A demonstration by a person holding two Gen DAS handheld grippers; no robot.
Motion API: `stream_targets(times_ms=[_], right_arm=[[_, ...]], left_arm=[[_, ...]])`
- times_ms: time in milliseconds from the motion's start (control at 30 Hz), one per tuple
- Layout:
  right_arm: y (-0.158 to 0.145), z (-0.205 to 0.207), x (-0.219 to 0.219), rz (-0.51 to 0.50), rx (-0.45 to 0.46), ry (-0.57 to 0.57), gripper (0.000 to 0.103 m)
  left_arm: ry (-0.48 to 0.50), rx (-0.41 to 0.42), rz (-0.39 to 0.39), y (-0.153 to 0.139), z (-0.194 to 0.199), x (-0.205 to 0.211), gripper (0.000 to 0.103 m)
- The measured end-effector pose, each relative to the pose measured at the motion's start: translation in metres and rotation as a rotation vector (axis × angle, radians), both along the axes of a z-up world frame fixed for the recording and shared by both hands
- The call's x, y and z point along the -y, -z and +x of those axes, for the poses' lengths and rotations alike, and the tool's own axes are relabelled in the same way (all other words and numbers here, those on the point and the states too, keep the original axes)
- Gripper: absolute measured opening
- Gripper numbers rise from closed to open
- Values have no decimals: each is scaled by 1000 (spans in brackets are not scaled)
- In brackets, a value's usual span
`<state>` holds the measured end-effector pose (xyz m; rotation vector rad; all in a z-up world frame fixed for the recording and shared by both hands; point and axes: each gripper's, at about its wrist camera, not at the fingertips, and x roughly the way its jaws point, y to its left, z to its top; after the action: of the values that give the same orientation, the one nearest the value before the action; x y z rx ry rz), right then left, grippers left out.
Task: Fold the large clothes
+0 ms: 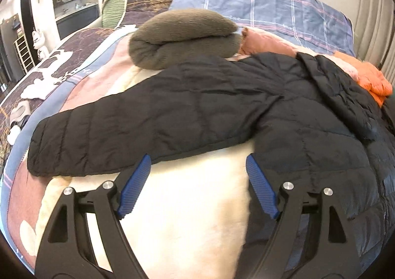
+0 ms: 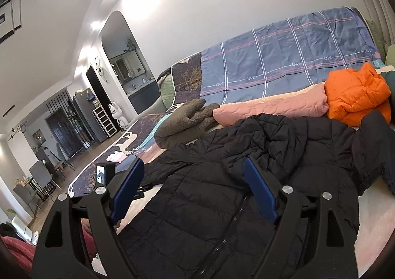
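Note:
A black quilted puffer jacket (image 1: pixel 222 106) lies spread on the bed, one sleeve stretched out to the left. In the right wrist view the jacket (image 2: pixel 222 205) lies front up with its zipper running down the middle. My left gripper (image 1: pixel 198 163) is open and empty, just in front of the lower edge of the sleeve, over a cream fleece blanket (image 1: pixel 185 217). My right gripper (image 2: pixel 193 165) is open and empty, held above the jacket's chest near the collar.
A folded olive fleece (image 1: pixel 182 39) lies behind the sleeve. A pink quilted garment (image 2: pixel 271 106) and an orange puffer jacket (image 2: pixel 355 96) lie at the back. A blue plaid sheet (image 2: pixel 284 66) covers the headboard. The room with furniture opens to the left.

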<state>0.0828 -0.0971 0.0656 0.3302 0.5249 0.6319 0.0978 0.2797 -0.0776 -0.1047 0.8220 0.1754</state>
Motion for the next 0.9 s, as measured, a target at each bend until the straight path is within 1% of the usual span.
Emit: stream_targets(times_ms=[133, 267, 400, 533, 567, 600, 700, 767, 833, 900], right_arm=[[4, 7, -11, -12, -12, -3, 84], [9, 16, -19, -20, -31, 3, 85], [16, 28, -22, -10, -58, 15, 85], [24, 42, -30, -46, -70, 30, 85], [26, 46, -32, -61, -68, 40, 87], [29, 54, -35, -99, -63, 56, 90], [42, 79, -41, -211, -54, 119, 90], [51, 103, -41, -276, -57, 173, 90], [57, 127, -38, -279, -77, 210, 90], [62, 148, -34, -255, -94, 248, 89]], left_arm=[[-30, -7, -5, 5, -7, -12, 81], [-63, -3, -42, 9, -15, -27, 81], [-98, 7, -51, 11, -23, -42, 81], [-122, 9, -58, 13, -27, -53, 81], [-130, 8, -72, 14, -27, -58, 81], [-141, 6, -97, 15, -29, -63, 81], [-154, 7, -164, 18, -35, -75, 82], [-154, 9, -197, 20, -37, -80, 83], [-167, 7, -233, 24, -38, -87, 84], [-201, -7, -284, 30, -37, -98, 84]])
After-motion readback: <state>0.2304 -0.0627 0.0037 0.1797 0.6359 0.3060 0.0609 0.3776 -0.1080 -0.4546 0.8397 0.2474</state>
